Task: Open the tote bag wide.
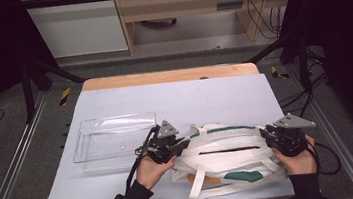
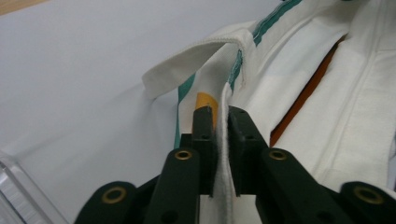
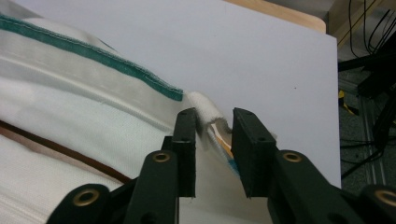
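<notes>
Bag: a white cloth tote bag (image 1: 223, 154) with green trim lies flat on the near half of the surface (image 1: 174, 99), between the two hands; its straps trail toward the near edge.
Bag opening: a dark slit runs along the middle of the bag, with orange showing inside in the left gripper view.
Left gripper: the left gripper (image 1: 182, 143) sits at the bag's left end – in the left gripper view its jaws are pressed narrow onto a white edge of the cloth (image 2: 223, 154), which stands pinched between the pads.
Right gripper: the right gripper (image 1: 263, 131) sits at the bag's right end; in the right gripper view a folded white corner of the cloth (image 3: 208, 116) lies between the jaws, touching the left pad, with a gap toward the right pad – the jaws are part-closed and not yet clamping.
Hands: a hand (image 1: 153, 168) in a dark sleeve holds the left gripper, and another hand (image 1: 297, 158) holds the right one, both coming in from the near edge.
Tray: a clear plastic tray (image 1: 111, 122) stands on the surface just beside the left gripper, to the left of the bag.
Surface: pale grey sheet over a wooden top.
</notes>
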Demonstrator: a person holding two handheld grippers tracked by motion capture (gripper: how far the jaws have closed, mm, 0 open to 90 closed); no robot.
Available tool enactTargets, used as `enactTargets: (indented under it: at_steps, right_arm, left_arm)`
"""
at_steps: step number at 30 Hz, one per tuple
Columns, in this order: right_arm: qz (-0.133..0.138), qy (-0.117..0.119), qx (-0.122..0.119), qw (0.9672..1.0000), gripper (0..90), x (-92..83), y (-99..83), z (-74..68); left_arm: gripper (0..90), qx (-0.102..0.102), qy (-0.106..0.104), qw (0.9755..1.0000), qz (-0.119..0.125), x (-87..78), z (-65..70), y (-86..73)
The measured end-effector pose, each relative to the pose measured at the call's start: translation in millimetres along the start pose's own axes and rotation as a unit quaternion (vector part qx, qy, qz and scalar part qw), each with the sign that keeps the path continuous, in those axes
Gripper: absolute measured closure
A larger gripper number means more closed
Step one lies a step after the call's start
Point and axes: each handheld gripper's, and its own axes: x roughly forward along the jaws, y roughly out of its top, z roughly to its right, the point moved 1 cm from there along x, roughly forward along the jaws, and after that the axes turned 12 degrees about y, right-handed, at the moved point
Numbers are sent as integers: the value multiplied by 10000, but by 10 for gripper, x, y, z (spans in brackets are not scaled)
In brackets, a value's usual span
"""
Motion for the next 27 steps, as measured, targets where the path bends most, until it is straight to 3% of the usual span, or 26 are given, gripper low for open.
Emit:
enactTargets:
  at_steps: [4, 7, 10, 14, 16, 21, 25, 27]
  right_arm:
    - [32, -151, -82, 9998, 783, 24, 31, -31]
    - [334, -393, -280, 9983, 790, -12, 123, -99]
    - [623, -530, -324, 9961, 789, 0, 173, -119]
    - [676, -463, -151, 9965, 760, 146, 129, -39]
    - [667, -482, -118, 9965, 699, 173, 112, -27]
    - [1006, -73, -281, 9945, 528, 17, 168, -180]
    - [987, 574, -283, 9931, 521, -43, 180, -423]
    - [929, 744, -213, 9927, 538, -13, 140, -515]
  left_arm:
    - [876, 27, 160, 9996, 248, -45, 21, -4]
    - [878, -40, 436, 9972, 612, -99, 31, 12]
    - [879, -201, 650, 9943, 826, -95, 19, 11]
    - [879, -300, 903, 9921, 820, 30, 25, -33]
    - [879, -300, 1009, 9916, 754, 88, 38, -58]
    - [878, -598, 953, 9909, 740, 137, -25, -97]
    - [873, -591, 904, 9917, 697, 146, -26, -104]
    - [854, -514, 848, 9924, 732, 116, -27, -97]
